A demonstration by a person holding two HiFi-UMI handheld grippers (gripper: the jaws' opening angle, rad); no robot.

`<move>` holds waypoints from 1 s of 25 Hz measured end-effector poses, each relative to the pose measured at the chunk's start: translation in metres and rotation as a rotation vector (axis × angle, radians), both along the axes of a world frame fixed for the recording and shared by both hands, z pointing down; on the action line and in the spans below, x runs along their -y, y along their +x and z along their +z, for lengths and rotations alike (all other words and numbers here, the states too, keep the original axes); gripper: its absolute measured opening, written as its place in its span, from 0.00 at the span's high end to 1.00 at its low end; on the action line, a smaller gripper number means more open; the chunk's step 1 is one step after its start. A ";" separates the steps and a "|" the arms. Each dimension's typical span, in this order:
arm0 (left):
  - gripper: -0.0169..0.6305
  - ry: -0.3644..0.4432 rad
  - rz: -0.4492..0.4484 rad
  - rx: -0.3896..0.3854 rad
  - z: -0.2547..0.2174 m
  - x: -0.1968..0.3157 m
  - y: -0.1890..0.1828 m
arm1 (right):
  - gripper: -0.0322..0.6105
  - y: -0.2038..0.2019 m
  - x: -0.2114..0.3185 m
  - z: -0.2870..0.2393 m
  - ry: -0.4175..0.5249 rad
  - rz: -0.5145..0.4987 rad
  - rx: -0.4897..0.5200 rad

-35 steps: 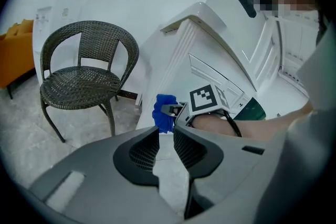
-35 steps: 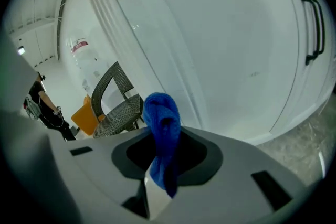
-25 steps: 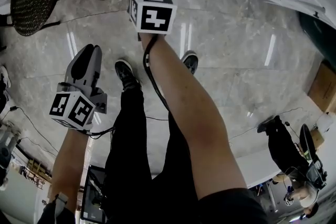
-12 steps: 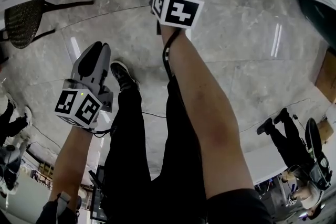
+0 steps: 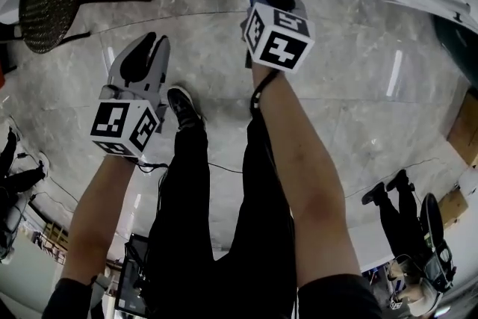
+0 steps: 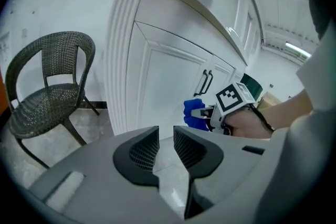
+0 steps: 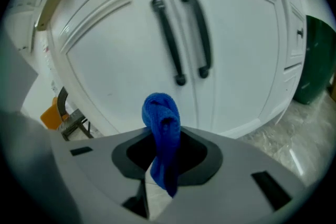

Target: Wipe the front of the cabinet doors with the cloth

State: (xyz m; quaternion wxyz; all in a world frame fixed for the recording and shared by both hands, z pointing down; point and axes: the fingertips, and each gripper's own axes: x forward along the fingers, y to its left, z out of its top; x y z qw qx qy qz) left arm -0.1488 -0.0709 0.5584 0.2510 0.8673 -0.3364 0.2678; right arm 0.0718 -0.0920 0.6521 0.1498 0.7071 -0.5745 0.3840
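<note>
Below the two dark handles [image 7: 168,42] of the white cabinet doors [image 7: 115,55], the right gripper [image 7: 165,153] is clenched on a blue cloth [image 7: 161,115]. A rounded wad of the fabric sticks out ahead of the jaws toward the doors, and a tail hangs back between them. The wad sits just in front of the cabinet, close to the seam where the two doors meet. No view shows whether it actually touches the panel. From the head view the cloth lies at the foot of the cabinet front, right under the handles, and the person's bare forearm stretches toward it.

Farther back from the cabinet, the left gripper [image 6: 166,147] hangs over the grey stone floor [image 5: 358,86]. Its ribbed pads [image 6: 143,150] stand a narrow gap apart with nothing between them, and it points toward the cabinet's ribbed corner post [image 6: 119,60].

A dark wicker chair [image 6: 50,92] stands just beside that corner post, against the wall. At the cabinet's opposite end, a dark green bin [image 7: 315,60] stands near the last door.
</note>
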 end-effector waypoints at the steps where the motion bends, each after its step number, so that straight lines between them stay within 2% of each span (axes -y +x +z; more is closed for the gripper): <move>1: 0.84 0.022 -0.002 0.009 -0.006 0.007 -0.011 | 0.81 -0.025 0.006 -0.007 0.015 -0.048 -0.010; 6: 0.84 0.063 -0.039 0.003 -0.023 0.024 -0.074 | 0.81 -0.167 0.043 -0.020 0.108 -0.266 0.022; 10: 0.84 0.040 -0.060 -0.002 -0.029 0.011 -0.125 | 0.81 -0.243 0.071 -0.008 0.117 -0.289 0.105; 13: 0.84 0.033 -0.069 0.002 -0.042 0.006 -0.166 | 0.81 -0.279 0.093 -0.021 0.113 -0.290 0.118; 15: 0.84 0.028 -0.083 0.005 -0.046 0.009 -0.173 | 0.81 -0.278 0.104 -0.032 0.114 -0.303 0.105; 19: 0.84 0.008 -0.104 0.000 -0.039 0.008 -0.158 | 0.81 -0.238 0.100 -0.029 0.100 -0.300 0.072; 25: 0.84 -0.026 -0.060 -0.026 -0.032 -0.008 -0.087 | 0.81 -0.134 0.088 -0.026 0.094 -0.187 0.059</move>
